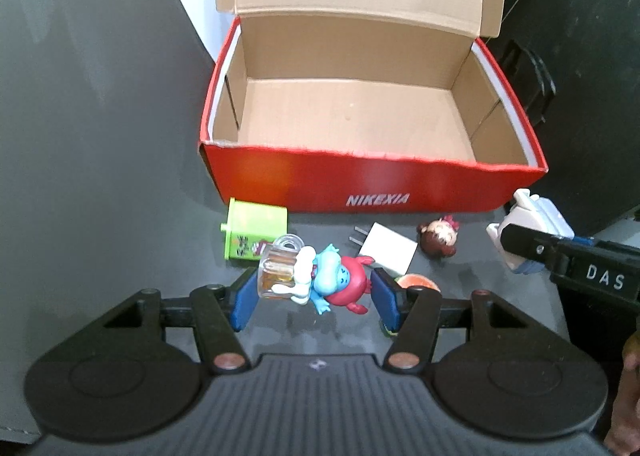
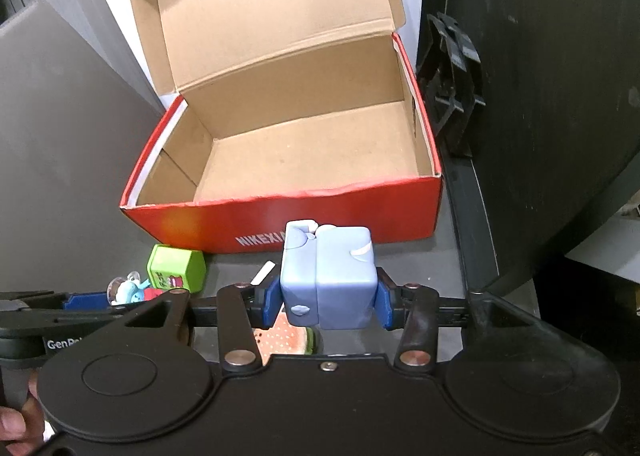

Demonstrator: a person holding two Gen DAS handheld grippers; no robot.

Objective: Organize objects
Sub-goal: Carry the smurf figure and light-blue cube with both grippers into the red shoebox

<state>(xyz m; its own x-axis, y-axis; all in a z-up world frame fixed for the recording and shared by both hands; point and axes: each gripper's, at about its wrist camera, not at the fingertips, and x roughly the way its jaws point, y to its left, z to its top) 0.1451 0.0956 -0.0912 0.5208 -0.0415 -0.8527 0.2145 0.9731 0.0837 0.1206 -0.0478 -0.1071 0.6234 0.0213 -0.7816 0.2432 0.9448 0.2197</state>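
- Shoebox (image 1: 372, 184), red outside and plain cardboard inside, sits on a dark grey counter (image 1: 100, 176) with its lid folded up and back; white letters on its front wall read "NIKEXIA".
- Left hand-held gripper (image 1: 312, 294) hangs low over the counter just in front of the box, its blue pads spread wide on either side of a toy, not touching it.
- Blue figurine (image 1: 332, 280) in red lies between those pads, with a small clear bottle of amber liquid (image 1: 278, 270) pressed against its left side.
- Green cube-shaped toy (image 1: 254, 230) rests just behind the bottle, close to the box's front wall.
- White plug adapter (image 1: 390, 246) lies flat beside the figurine, prongs pointing toward the green toy.
- Brown-haired doll head (image 1: 438, 236) with a red bow lies to the right of the adapter.
- Watermelon-slice toy (image 2: 286, 340) lies partly hidden beneath both grippers.
- Right hand-held gripper (image 2: 328, 302) pinches a pale blue block-shaped toy (image 2: 330, 278) between its blue pads, held above the counter in front of the box's front wall.
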